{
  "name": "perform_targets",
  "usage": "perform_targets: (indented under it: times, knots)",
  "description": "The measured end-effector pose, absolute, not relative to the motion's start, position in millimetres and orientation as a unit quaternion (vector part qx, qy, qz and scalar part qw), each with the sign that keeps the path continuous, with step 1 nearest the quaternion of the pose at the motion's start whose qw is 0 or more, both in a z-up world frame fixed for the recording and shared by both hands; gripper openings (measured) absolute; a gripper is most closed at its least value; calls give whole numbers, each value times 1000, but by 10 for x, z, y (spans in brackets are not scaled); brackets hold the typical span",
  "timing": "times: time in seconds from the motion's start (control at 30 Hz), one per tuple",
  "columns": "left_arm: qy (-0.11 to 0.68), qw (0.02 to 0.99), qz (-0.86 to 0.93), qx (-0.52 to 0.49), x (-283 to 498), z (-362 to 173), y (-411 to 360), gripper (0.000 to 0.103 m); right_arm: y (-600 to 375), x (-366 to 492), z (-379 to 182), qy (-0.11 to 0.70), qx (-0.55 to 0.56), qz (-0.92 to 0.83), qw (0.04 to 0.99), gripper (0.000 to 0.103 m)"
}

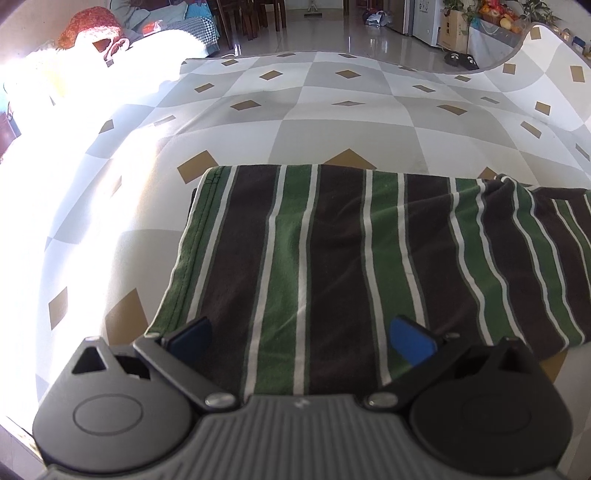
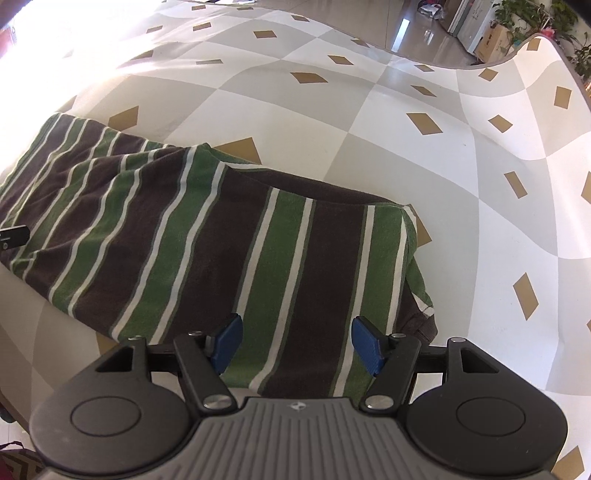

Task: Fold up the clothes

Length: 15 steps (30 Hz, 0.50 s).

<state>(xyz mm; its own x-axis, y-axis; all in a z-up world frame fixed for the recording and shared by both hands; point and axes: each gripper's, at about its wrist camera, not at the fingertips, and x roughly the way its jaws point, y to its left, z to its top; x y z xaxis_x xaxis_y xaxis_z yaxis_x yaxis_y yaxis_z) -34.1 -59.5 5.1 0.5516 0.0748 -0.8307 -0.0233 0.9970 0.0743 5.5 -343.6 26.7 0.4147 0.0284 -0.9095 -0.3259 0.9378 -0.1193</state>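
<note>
The jaws of the left gripper (image 1: 303, 341) were seen spread wide, released, with the striped garment (image 1: 332, 266) lying flat between and beneath the blue pads (image 1: 410, 341) but not pinched. The jaws of the right gripper (image 2: 297, 343) were likewise parted, its blue pads (image 2: 365, 343) poised over the near hem of the same garment (image 2: 229, 243), nothing clenched. Whether any pad rested on the cloth could not be told.

The garment, folded, brown and green with white stripes, was spread on the table (image 1: 332, 110), covered in a grey-and-white check cloth with tan diamonds. No obstacle was seen on the table beyond it, toward 12 o'clock.

Only in the left wrist view were an orange knitted item (image 1: 90, 27) at 10 o'clock, partly lost in glare, and dark slippers (image 1: 461, 59) on the floor at 1 o'clock shown. Only in the right wrist view were the garment's right edge and a small dark part (image 2: 14, 236) at 9 o'clock, cut off by the frame, visible. Potted plants (image 2: 517, 11) at 1 o'clock were small and indistinct.
</note>
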Motion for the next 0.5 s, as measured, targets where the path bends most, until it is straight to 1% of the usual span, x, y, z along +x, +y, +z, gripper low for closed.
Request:
perform_targets:
  times: [0.3, 0.5]
  knots:
    - [476, 878, 34, 17, -46, 55, -648, 103, -3042, 115, 262, 522, -93, 136, 837, 63]
    - [483, 875, 37, 15, 64, -14, -678, 103, -2864, 123, 230, 521, -91, 143, 837, 63]
